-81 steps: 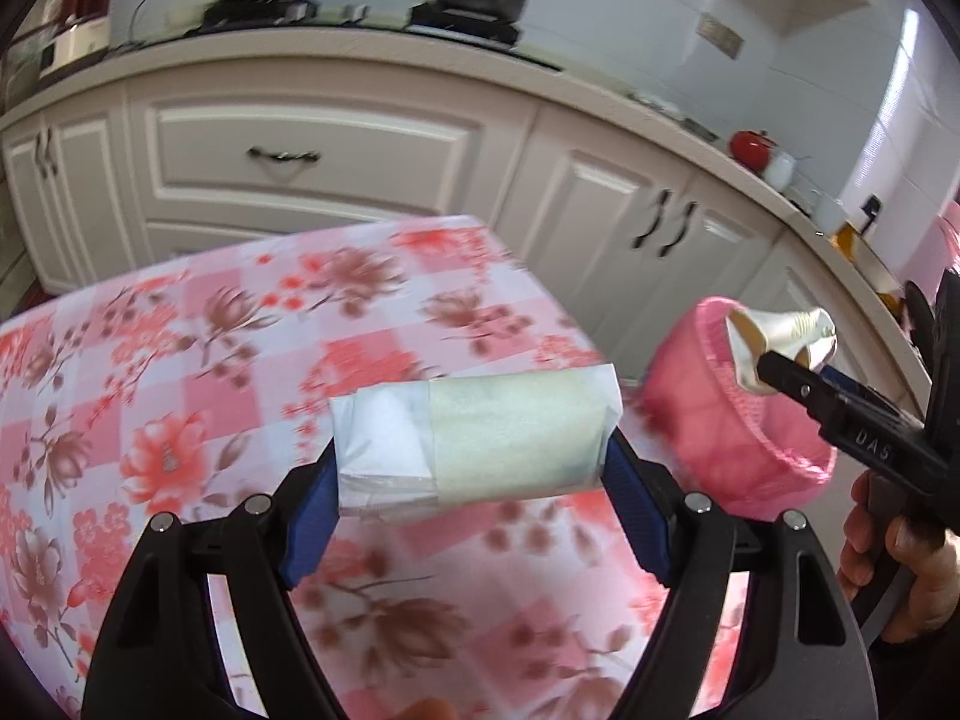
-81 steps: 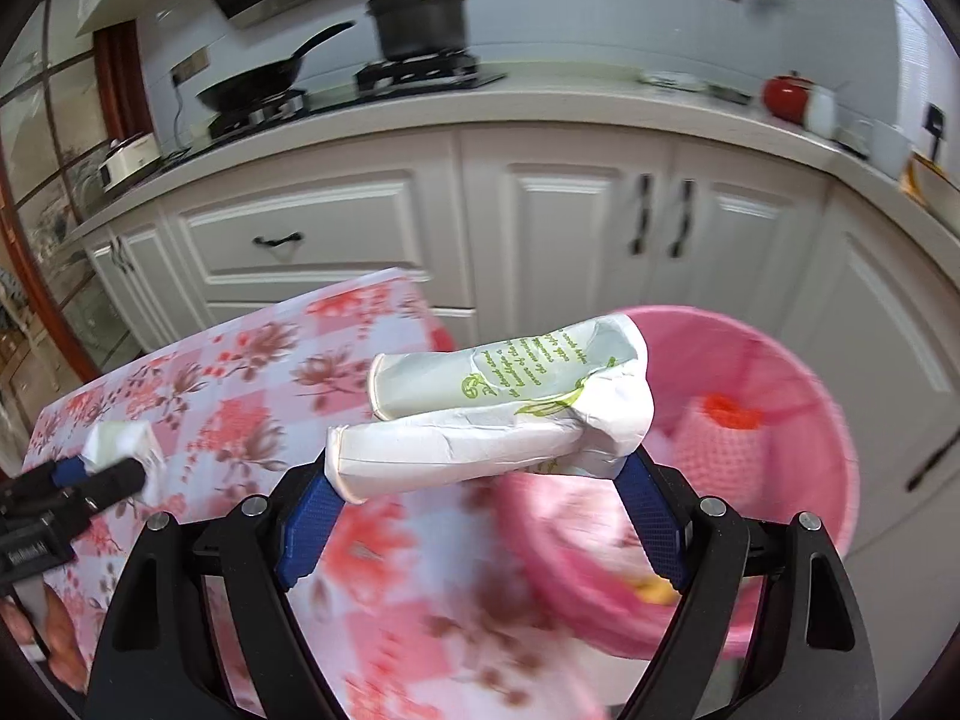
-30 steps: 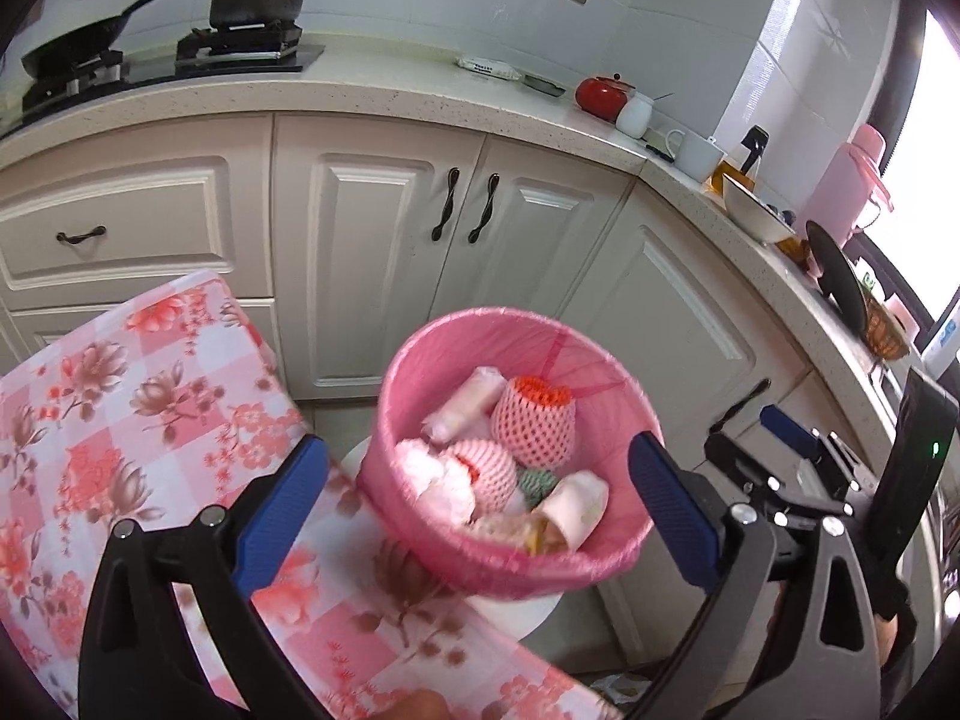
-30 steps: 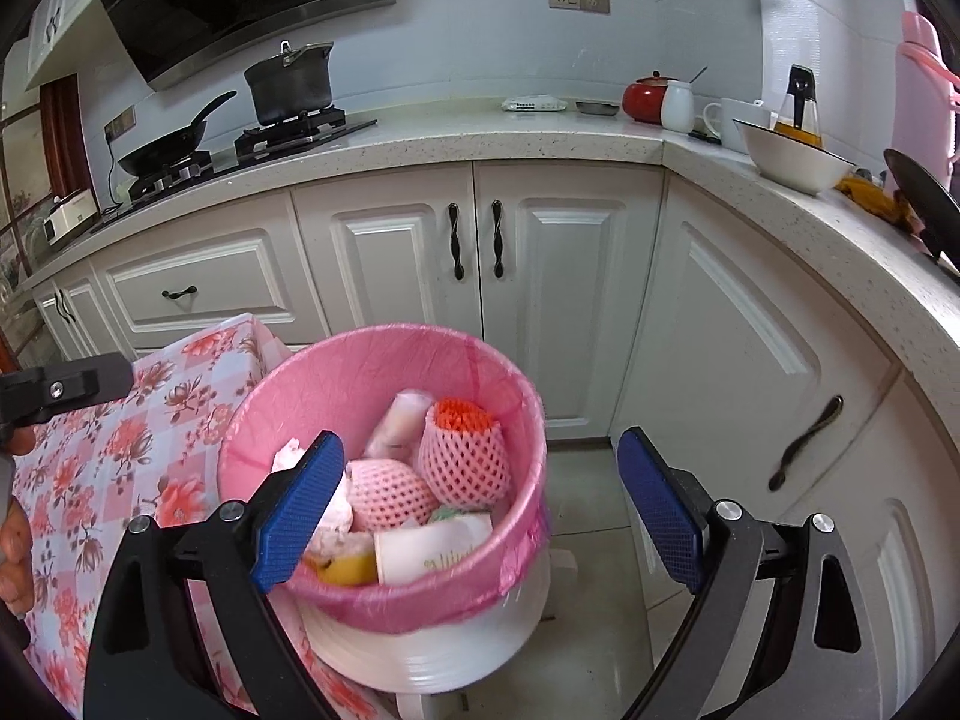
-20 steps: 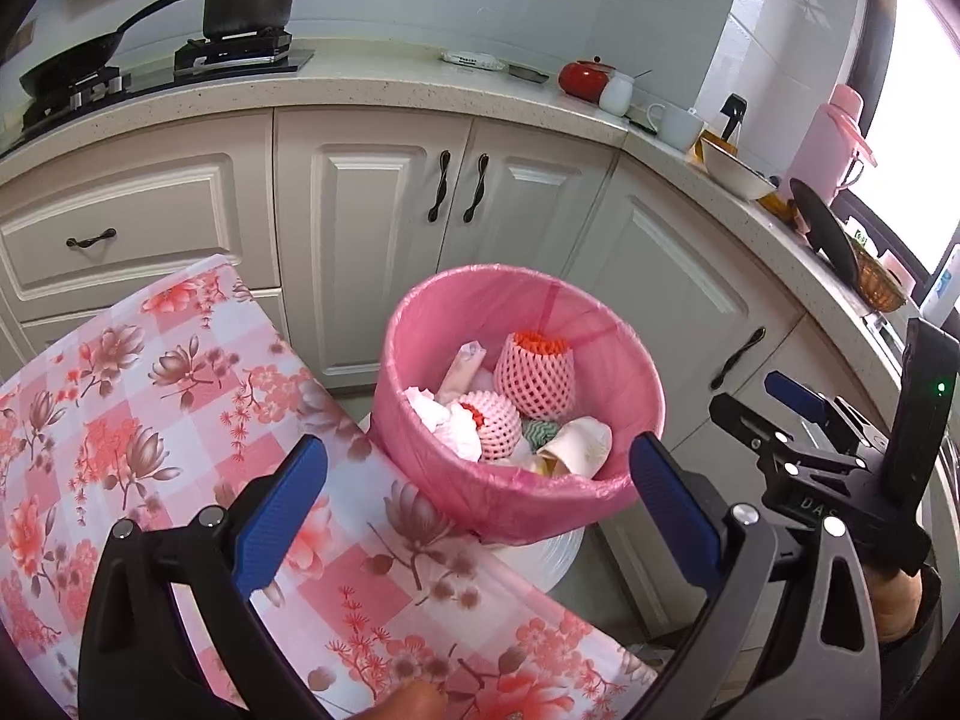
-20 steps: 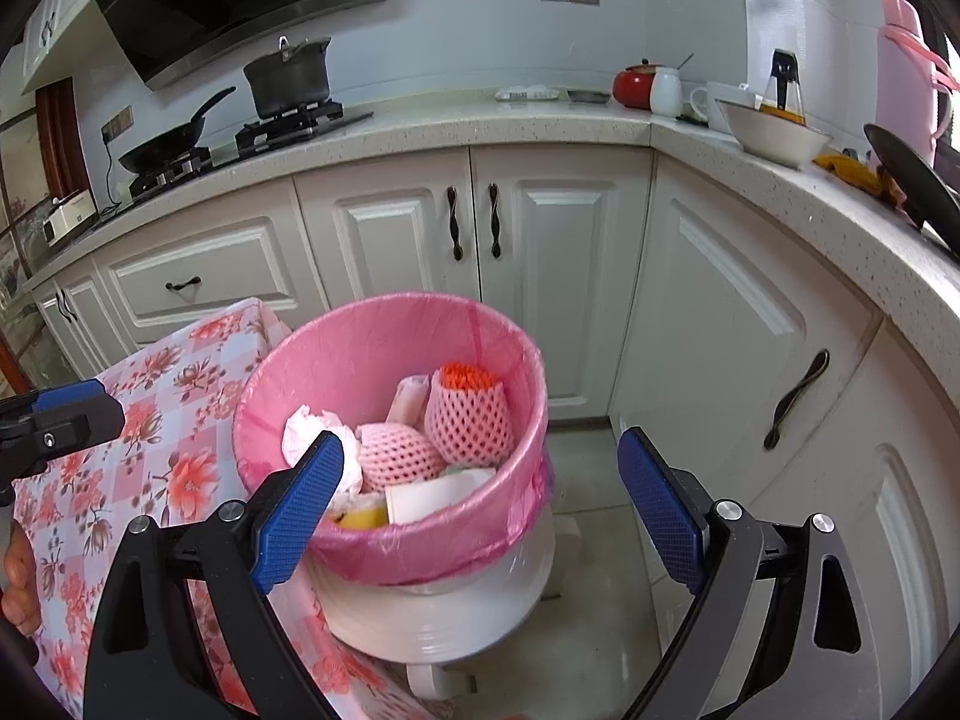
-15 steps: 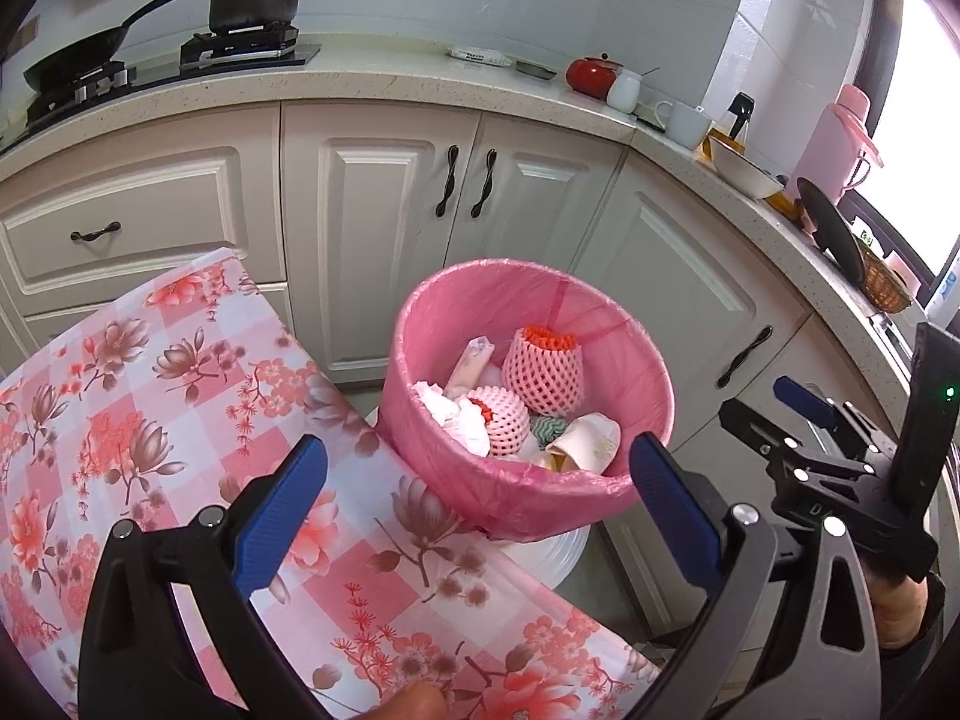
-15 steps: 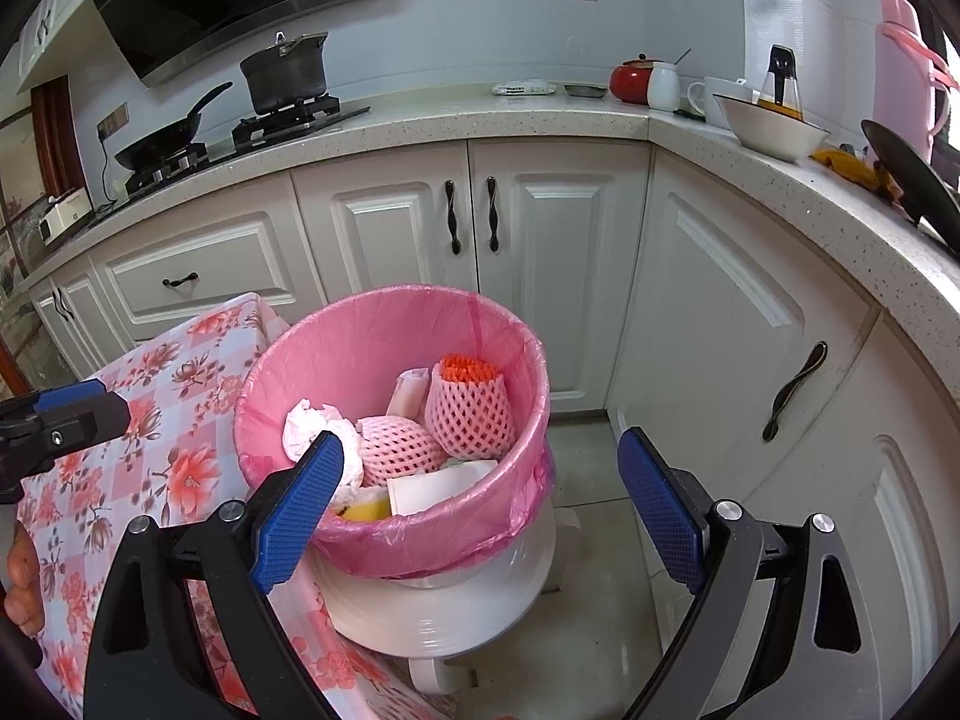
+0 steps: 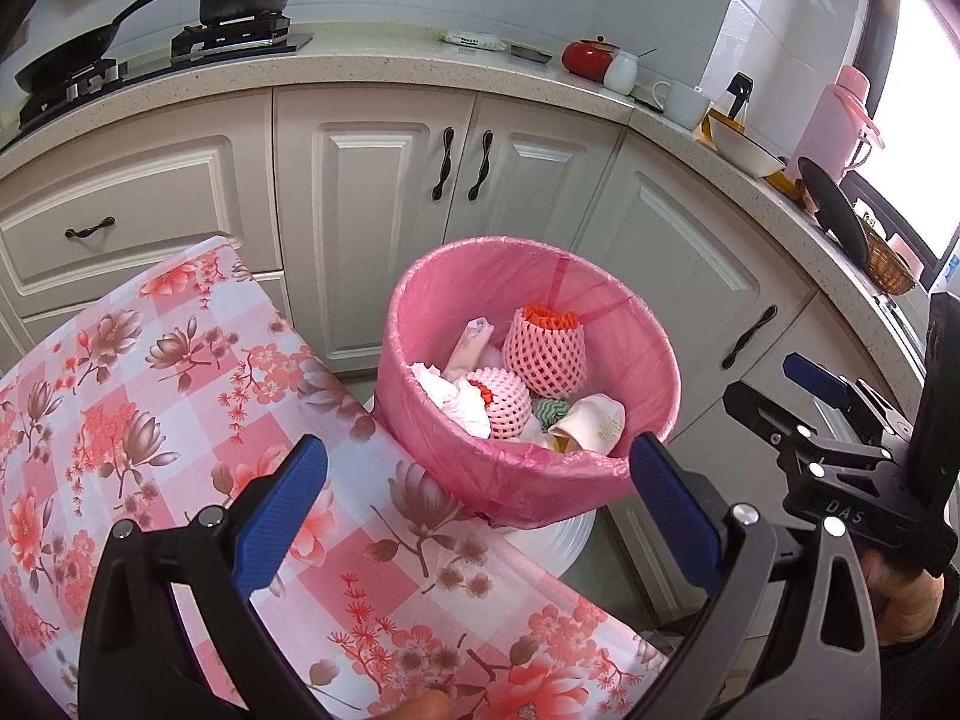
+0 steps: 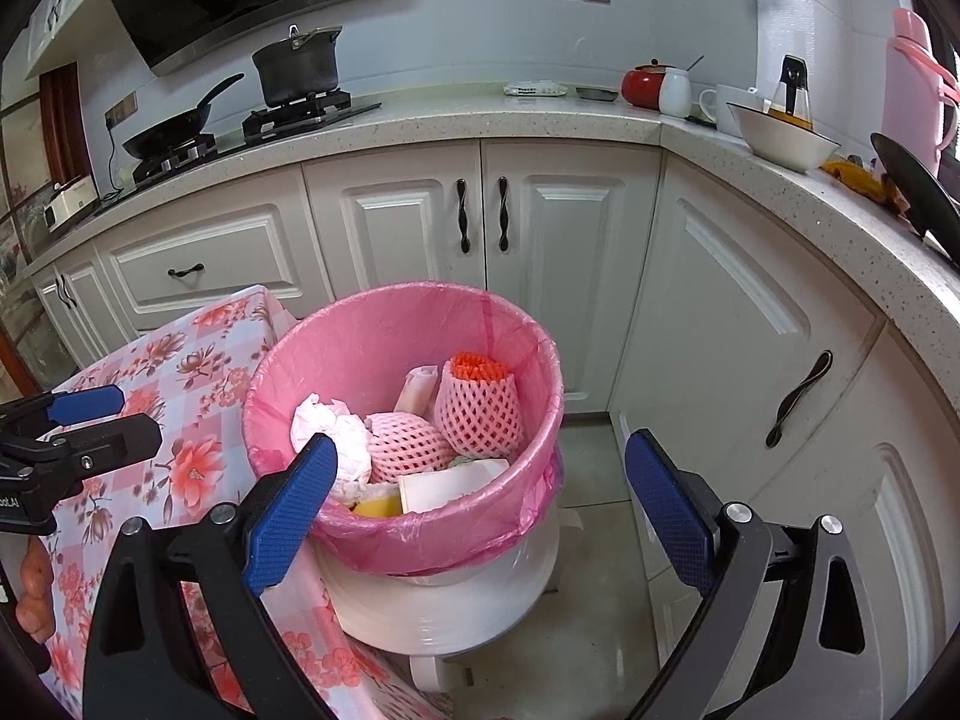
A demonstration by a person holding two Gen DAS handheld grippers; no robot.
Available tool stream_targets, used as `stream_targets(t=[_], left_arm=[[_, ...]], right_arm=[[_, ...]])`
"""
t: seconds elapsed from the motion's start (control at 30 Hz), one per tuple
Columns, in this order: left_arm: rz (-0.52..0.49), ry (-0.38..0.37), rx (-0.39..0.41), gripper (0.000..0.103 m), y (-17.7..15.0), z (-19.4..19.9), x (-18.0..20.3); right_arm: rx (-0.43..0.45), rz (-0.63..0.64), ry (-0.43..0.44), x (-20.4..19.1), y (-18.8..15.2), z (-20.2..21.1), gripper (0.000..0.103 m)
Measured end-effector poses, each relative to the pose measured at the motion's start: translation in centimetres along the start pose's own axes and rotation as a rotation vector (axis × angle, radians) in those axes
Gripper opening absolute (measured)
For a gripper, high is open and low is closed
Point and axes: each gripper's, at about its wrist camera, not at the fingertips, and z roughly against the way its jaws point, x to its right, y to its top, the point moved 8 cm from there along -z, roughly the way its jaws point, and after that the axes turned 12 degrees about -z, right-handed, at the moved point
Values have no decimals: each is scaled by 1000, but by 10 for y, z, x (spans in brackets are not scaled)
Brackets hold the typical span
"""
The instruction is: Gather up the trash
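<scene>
Trash bin (image 9: 528, 483), pink liner, center frame beside floral table (image 9: 180, 396); holds 2 pink foam nets (image 10: 477, 405), crumpled tissue, cartons. Left gripper (image 9: 477, 474) & right gripper (image 10: 474, 492): fingers wide apart, empty. "DAS" legible on right gripper, lower right of left view.

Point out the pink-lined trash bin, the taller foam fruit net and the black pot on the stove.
trash bin (image 10: 384, 312), right wrist view: back inner wall of the liner.
taller foam fruit net (image 10: 480, 414), right wrist view: middle of its mesh.
black pot (image 10: 297, 69), right wrist view: its side wall.
</scene>
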Motion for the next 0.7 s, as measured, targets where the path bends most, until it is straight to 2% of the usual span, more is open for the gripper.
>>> stream_targets(t=[0.7], left_arm=[[0,0,2,98,0,0,0]], right_arm=[[-4,-1,2,0,0,0,91]])
